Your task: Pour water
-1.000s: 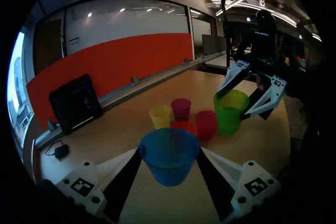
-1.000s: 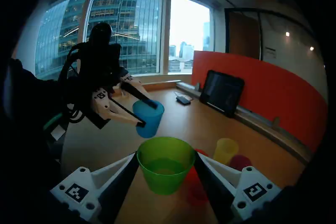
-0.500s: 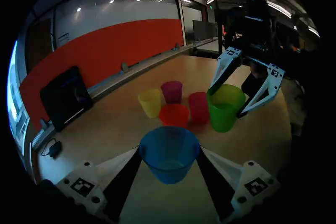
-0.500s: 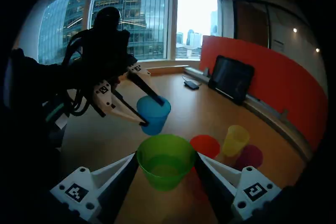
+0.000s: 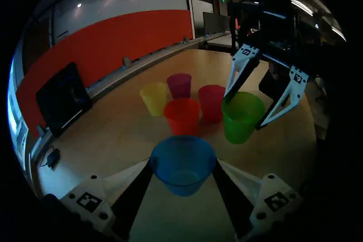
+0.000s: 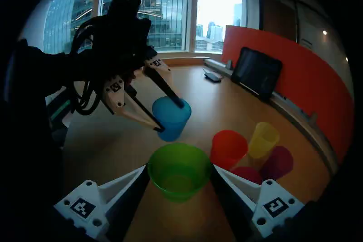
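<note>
Spilling is what needs watching here, tbh. A bit of liquid can be made out low in the green cup [image 6: 179, 171]. It is pinched on both sides near the rim by the right tongs [image 5: 242, 114] and looks to be held just off the tabletop [image 5: 113, 128]. The blue cup [image 5: 183, 164] is clamped the same way in the left tongs [image 6: 170, 116], upright and a little apart from the green one. Whether anything is in it can't be told for sure, maybe a thin puddle at the bottom.

Both cups are gripped at only two spots, so once one gets tipped it could swivel between the fingers or slide out, and everything would be dumped at once. Neither cup is steadied by the tabletop. If the rims aren't lined up closely, the stream could easily be missed and the wood soaked.

Just beside the green cup, four loose cups are bunched together: orange cup [image 5: 182, 116], red cup [image 5: 211, 102], yellow cup [image 5: 154, 98], magenta cup [image 5: 179, 85]. They could be clipped by a finger of the tongs during the tilt and sent rolling.

Farther out, a dark tablet [image 5: 61, 99] is propped by the orange wall, well apart. It's probably safe unless a big splash is made.
</note>
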Demonstrator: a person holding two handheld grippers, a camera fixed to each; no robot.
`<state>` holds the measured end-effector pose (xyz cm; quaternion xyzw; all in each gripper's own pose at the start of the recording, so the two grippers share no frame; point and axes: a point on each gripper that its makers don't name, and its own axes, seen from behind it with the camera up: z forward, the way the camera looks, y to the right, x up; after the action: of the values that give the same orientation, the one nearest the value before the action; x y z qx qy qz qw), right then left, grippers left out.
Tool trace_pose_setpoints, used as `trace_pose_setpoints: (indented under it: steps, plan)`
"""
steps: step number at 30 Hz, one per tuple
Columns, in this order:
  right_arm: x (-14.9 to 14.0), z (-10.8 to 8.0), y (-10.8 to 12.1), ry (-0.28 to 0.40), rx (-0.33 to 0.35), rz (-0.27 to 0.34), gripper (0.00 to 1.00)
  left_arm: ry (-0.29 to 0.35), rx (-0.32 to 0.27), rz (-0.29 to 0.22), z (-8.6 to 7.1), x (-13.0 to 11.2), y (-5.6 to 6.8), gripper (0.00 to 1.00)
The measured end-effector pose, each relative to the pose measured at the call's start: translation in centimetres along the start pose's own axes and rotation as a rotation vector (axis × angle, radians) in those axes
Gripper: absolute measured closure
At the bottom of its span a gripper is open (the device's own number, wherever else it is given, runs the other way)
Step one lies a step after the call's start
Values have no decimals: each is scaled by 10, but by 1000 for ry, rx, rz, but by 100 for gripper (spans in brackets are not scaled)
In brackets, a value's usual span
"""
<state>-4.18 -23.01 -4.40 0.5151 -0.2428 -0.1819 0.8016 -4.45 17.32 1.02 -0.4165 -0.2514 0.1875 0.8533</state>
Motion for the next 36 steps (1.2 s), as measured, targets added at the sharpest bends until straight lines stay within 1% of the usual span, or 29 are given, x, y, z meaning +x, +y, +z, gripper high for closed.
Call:
trace_pose_setpoints:
  steps: [14, 27, 32, 36]
  plan:
    - [-20, 9, -2, -44, 6, -11, 6, -32, -18, -13, 13, -17, 7, 12]
    - [-31, 14, -1, -62, -2, -9, 6, -39, -24, -34, 17, -28, 7, 11]
    - [-32, 14, 1, -64, -5, -5, 6, -45, -28, -40, 16, -32, 8, 12]
    - [-33, 15, 0, -67, -4, -8, 6, -57, -26, -41, 15, -37, 7, 12]
